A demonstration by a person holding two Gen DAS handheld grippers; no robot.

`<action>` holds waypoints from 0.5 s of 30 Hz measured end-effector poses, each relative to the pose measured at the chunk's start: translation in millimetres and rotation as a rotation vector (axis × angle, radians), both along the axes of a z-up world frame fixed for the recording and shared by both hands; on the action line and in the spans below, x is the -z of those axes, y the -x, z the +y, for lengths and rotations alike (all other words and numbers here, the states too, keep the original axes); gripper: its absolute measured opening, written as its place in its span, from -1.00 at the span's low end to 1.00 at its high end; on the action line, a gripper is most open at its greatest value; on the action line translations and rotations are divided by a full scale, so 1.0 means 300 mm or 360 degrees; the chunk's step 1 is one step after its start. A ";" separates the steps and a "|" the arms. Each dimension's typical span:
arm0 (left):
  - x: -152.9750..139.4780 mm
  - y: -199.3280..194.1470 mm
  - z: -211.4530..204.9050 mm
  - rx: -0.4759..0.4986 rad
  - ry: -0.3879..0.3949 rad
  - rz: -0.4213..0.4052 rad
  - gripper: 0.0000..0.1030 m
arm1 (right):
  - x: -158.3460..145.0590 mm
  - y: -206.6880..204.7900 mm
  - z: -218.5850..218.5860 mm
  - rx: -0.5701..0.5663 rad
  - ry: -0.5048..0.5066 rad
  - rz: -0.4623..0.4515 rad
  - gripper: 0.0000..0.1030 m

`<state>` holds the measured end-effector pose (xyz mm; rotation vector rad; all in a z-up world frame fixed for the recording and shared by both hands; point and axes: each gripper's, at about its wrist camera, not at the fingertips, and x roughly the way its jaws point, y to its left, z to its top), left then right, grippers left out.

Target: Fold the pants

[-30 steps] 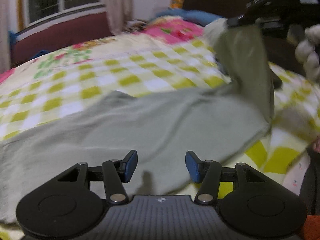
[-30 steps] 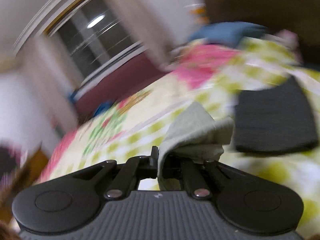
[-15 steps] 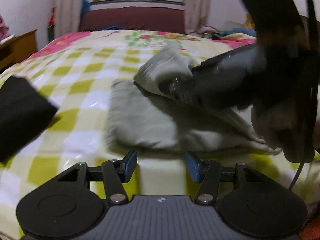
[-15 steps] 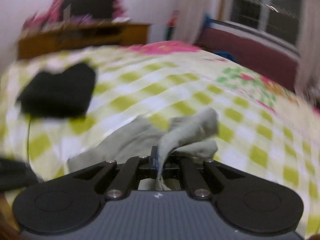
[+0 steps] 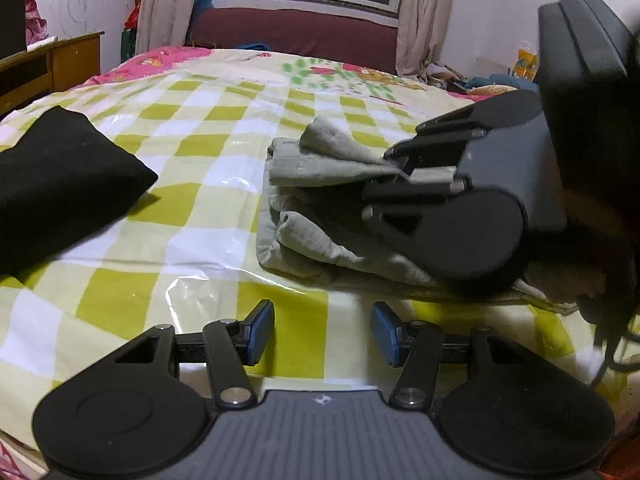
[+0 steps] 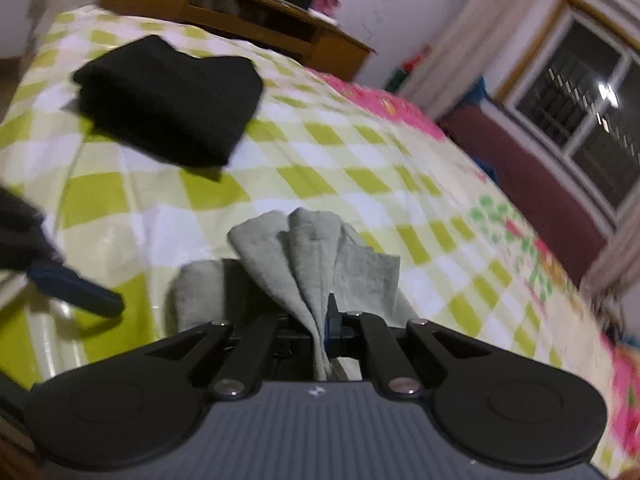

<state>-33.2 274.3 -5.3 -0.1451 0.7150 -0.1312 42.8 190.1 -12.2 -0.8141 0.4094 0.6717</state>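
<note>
The pale green pants (image 5: 320, 216) lie folded in a thick bundle on the checked bedspread (image 5: 192, 216). My right gripper (image 6: 320, 328) is shut on a bunched end of the pants (image 6: 316, 252) and holds it over the folded stack; it also shows in the left wrist view (image 5: 396, 172) from the side. My left gripper (image 5: 322, 334) is open and empty, low over the bedspread just in front of the bundle. One of its blue fingertips (image 6: 76, 292) shows at the left of the right wrist view.
A folded black garment (image 5: 60, 184) lies on the bed to the left, also in the right wrist view (image 6: 172, 100). A wooden desk (image 6: 240, 20) stands beside the bed. A maroon bench (image 5: 296, 40) sits under the window at the far end.
My right gripper carried the pants end across and down onto the stack, so the spread-out pants are now a folded bundle. My left gripper stayed open.
</note>
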 end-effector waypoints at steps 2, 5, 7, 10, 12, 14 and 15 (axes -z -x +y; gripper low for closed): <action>-0.006 0.008 0.002 -0.0007 -0.0022 0.0000 0.30 | 0.014 0.006 0.001 -0.0015 0.0023 0.0069 -0.87; -0.017 0.018 0.000 -0.0009 -0.0057 0.0008 0.30 | -0.007 0.000 -0.034 0.0007 -0.0107 0.0224 -0.63; -0.026 0.026 -0.002 0.0005 -0.0073 0.0016 0.30 | -0.047 0.007 -0.075 0.0032 -0.0204 0.0261 -0.51; -0.048 0.048 -0.010 0.0021 -0.0151 0.0009 0.30 | -0.116 0.018 -0.170 0.0089 -0.0351 0.0278 -0.42; -0.075 0.057 -0.013 0.0014 -0.0184 -0.0007 0.30 | -0.159 0.014 -0.274 0.0191 -0.0467 0.0322 -0.21; -0.116 0.062 -0.017 0.0000 -0.0195 -0.0061 0.30 | -0.182 0.004 -0.398 0.0336 -0.0533 0.0334 -0.20; -0.136 0.058 -0.023 -0.0003 -0.0193 -0.0094 0.30 | -0.187 -0.006 -0.470 0.0442 -0.0553 0.0331 -0.20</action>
